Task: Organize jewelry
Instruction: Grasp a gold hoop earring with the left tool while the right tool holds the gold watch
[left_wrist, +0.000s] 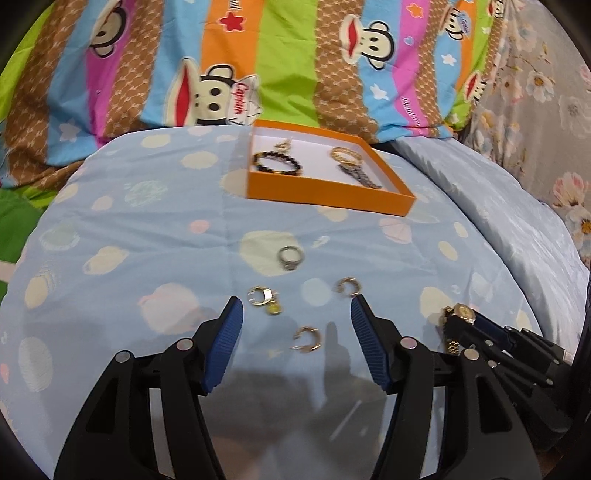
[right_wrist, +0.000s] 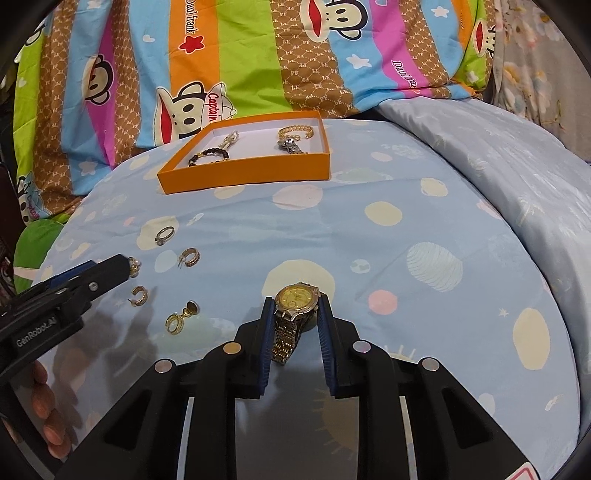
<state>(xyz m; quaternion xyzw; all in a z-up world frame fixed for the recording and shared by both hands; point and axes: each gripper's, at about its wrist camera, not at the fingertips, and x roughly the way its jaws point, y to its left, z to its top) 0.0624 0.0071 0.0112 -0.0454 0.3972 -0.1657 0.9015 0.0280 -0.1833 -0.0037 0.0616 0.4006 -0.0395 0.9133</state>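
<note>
We grip the watch (right_wrist: 295, 301) between the right gripper (right_wrist: 293, 310) pads, near the bed's (right_wrist: 461, 221) front edge. Left gripper (left_wrist: 295, 314) spread wide over a hoop earring (left_wrist: 308, 338). Box (right_wrist: 243, 171), toward the far edge, holds bracelets.

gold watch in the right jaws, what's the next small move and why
Probably lift the gold-dial metal watch and carry it toward the orange cardboard box: the right gripper is closed on its case, and that box already holds a bracelet and another watch.
</note>
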